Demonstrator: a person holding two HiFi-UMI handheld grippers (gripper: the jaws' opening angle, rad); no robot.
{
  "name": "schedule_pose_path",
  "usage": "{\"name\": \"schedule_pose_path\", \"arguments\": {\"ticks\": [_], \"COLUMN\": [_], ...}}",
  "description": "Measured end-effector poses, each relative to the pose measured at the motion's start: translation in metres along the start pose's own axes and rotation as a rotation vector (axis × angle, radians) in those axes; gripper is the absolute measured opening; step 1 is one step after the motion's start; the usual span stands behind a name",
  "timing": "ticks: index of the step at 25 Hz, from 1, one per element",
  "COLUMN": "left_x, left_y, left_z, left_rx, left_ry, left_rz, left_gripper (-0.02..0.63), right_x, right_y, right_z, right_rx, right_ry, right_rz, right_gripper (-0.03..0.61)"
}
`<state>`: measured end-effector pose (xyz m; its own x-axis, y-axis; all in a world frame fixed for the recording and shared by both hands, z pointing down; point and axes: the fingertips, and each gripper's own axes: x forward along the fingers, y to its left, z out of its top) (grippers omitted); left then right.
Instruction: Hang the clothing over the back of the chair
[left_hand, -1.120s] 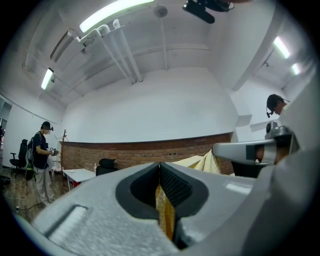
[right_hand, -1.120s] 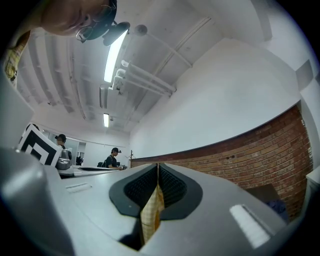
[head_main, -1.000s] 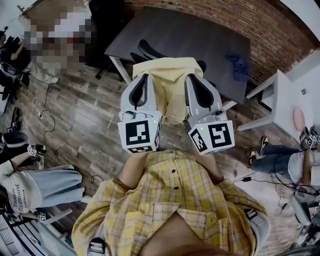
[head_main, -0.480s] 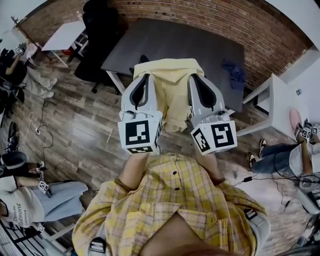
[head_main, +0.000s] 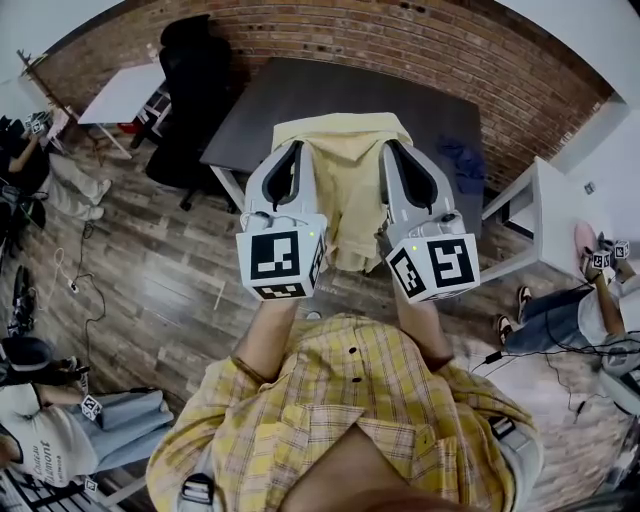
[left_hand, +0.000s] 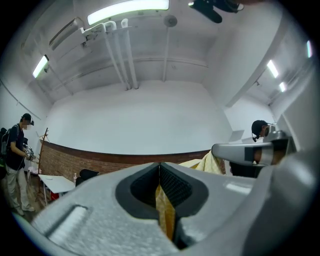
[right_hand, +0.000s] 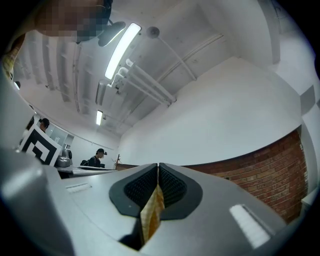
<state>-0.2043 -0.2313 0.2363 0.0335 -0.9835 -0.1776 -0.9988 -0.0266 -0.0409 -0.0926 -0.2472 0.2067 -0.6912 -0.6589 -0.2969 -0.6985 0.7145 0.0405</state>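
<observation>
A pale yellow garment (head_main: 345, 190) hangs spread between my two grippers, in front of the dark table (head_main: 400, 90). My left gripper (head_main: 290, 150) is shut on its left top edge, and my right gripper (head_main: 396, 150) is shut on its right top edge. In the left gripper view, yellow cloth (left_hand: 165, 212) is pinched between the jaws of the left gripper (left_hand: 160, 170). The right gripper view shows a fold of the same cloth (right_hand: 150, 215) clamped in the right gripper (right_hand: 158, 170). A black office chair (head_main: 185, 70) stands at the back left. No chair back shows under the garment.
A blue cloth (head_main: 462, 160) lies on the dark table's right end. White tables stand at the far left (head_main: 120, 90) and at the right (head_main: 545, 200). People sit on the wooden floor at the lower left (head_main: 60, 440) and at the right (head_main: 560, 310). A brick wall runs behind.
Both grippers have carried the garment forward and higher against the dark table. The black chair parts seen behind the garment one second ago are now hidden. Both grips are unchanged.
</observation>
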Motion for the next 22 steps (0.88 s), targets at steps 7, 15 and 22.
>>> {"name": "schedule_pose_path", "arguments": {"ticks": [7, 15, 22], "left_x": [0.021, 0.047, 0.073], "left_y": [0.014, 0.03, 0.036], "left_z": [0.017, 0.027, 0.028], "left_rx": [0.005, 0.007, 0.008], "left_ry": [-0.026, -0.055, -0.064], "left_rz": [-0.039, -0.053, -0.078], "left_gripper": [0.006, 0.006, 0.006], "right_x": [0.021, 0.043, 0.062], "right_y": [-0.006, -0.014, -0.03], "right_z": [0.015, 0.024, 0.024], "right_rx": [-0.036, -0.079, -0.095], "right_ry": [-0.028, -0.047, -0.06], "right_rz": [-0.04, -0.08, -0.122], "right_gripper": [0.018, 0.018, 0.018]}}
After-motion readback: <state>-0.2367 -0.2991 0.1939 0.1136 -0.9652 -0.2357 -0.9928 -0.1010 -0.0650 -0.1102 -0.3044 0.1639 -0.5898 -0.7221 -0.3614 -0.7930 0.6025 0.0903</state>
